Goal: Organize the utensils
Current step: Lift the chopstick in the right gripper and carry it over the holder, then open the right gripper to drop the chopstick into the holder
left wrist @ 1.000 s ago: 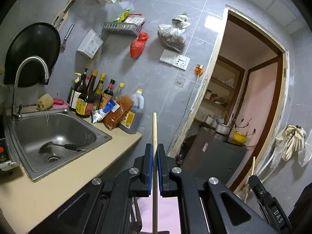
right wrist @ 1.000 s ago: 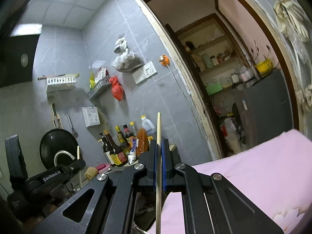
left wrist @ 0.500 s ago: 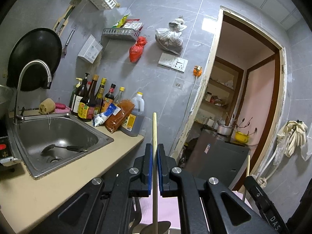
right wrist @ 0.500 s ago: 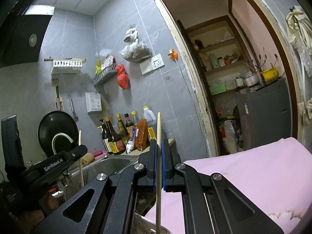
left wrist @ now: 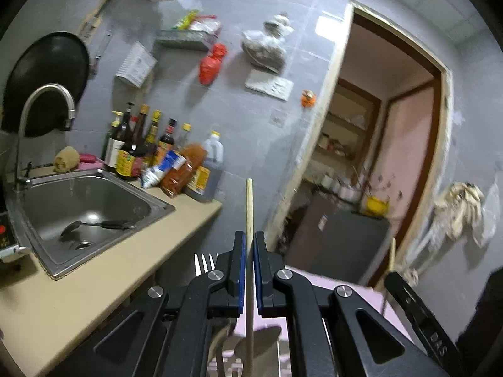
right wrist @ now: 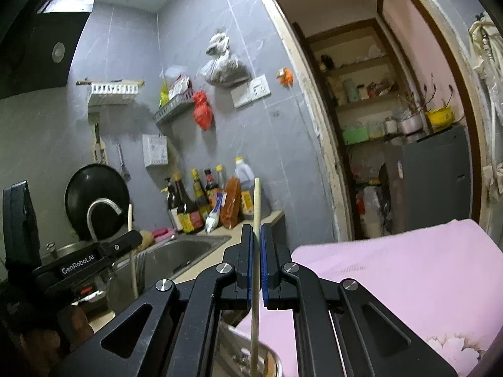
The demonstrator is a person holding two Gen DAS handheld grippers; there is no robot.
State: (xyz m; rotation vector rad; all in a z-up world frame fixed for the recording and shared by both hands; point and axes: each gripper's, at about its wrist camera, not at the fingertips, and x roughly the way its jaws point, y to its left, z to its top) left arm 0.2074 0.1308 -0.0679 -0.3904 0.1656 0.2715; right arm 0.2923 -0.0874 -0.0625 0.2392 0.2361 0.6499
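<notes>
By the kitchen sink (left wrist: 94, 207), both grippers seemingly clamp upright chopsticks (left wrist: 249, 213).

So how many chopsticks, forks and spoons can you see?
Chopsticks: 2, one in the left gripper, the other in the right gripper
Fork: 1
Spoons: 2, one in the sink, the other below the left gripper
Total: 5

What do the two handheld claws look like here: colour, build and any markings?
Both are matte black. The left claw and right claw have angular linkage arms with triangular cut-outs, silver pivot screws and blue pads. In the right wrist view, the left claw's body carries white GenRobot.AI lettering.
</notes>
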